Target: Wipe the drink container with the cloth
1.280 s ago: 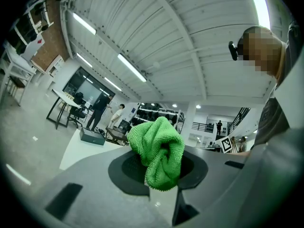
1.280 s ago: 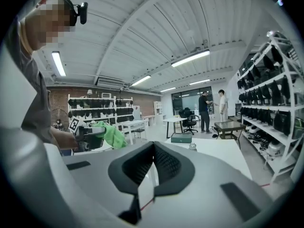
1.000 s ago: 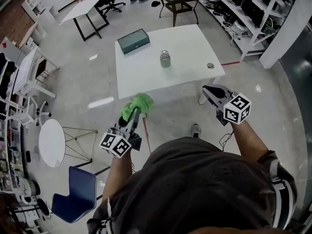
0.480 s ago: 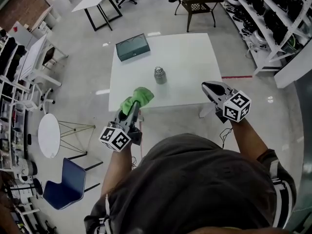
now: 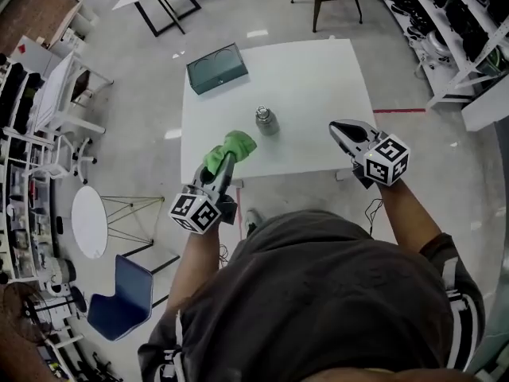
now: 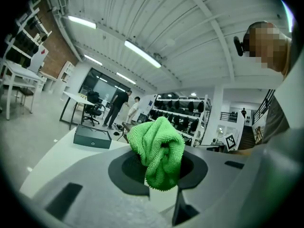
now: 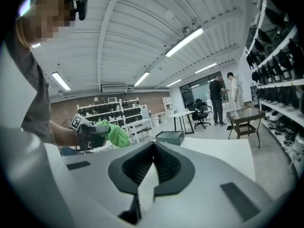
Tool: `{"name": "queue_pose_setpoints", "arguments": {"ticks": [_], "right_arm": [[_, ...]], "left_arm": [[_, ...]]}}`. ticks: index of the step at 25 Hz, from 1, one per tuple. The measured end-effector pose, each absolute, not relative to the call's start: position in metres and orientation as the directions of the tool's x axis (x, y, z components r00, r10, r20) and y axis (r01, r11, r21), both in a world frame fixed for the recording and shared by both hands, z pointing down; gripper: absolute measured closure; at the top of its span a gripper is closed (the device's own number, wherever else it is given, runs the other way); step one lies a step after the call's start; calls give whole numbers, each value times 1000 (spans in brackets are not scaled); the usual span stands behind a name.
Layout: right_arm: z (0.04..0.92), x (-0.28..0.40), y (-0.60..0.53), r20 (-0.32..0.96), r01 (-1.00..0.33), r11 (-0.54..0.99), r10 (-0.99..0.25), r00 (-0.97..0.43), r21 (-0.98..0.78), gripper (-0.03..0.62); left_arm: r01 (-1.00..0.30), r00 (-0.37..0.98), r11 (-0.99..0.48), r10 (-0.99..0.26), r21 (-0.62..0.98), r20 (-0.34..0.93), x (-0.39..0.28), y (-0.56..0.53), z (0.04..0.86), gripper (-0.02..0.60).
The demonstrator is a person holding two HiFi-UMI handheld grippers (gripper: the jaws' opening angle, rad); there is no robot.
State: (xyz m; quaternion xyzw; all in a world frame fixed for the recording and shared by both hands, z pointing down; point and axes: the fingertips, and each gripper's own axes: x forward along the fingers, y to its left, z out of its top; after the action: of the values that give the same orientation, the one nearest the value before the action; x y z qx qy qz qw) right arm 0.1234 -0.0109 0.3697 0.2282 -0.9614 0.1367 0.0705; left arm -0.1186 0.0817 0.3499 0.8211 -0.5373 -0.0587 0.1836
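Note:
A small silver drink container (image 5: 266, 120) stands upright near the middle of the white table (image 5: 318, 78). My left gripper (image 5: 225, 159) is shut on a bunched green cloth (image 5: 229, 149), held above the table's near left edge, short of the container. The cloth (image 6: 159, 151) fills the jaws in the left gripper view. My right gripper (image 5: 343, 132) is shut with nothing in it and hovers over the table's near right edge. The right gripper view shows its closed jaws (image 7: 153, 161) and the cloth (image 7: 116, 134) at the left. The container is hidden in both gripper views.
A dark teal box (image 5: 215, 67) lies at the table's far left corner. Shelving racks (image 5: 445, 22) line the right side. A round white stool (image 5: 88, 221), a blue chair (image 5: 126, 309) and desks (image 5: 44, 102) stand to the left. Two people (image 6: 121, 106) stand far off.
The person has walked closer to the table. Both grippers now reach over its near edge, and the cloth sits nearer the container. Both grips are unchanged.

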Motion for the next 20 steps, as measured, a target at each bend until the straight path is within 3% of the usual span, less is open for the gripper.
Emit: {"name": "queue_pose_setpoints", "arguments": {"ticks": [8, 15, 20], "right_arm": [[414, 71, -16, 323, -566, 795, -488, -810, -219, 602], [447, 53, -18, 411, -595, 770, -476, -777, -232, 602], [463, 48, -37, 415, -604, 761, -483, -771, -237, 602]], "left_arm": [[-817, 545, -472, -820, 331, 175, -156, 31, 398, 495], [-784, 612, -526, -745, 330, 266, -146, 4, 446, 495], [-737, 663, -555, -704, 386, 253, -127, 0, 461, 495]]}}
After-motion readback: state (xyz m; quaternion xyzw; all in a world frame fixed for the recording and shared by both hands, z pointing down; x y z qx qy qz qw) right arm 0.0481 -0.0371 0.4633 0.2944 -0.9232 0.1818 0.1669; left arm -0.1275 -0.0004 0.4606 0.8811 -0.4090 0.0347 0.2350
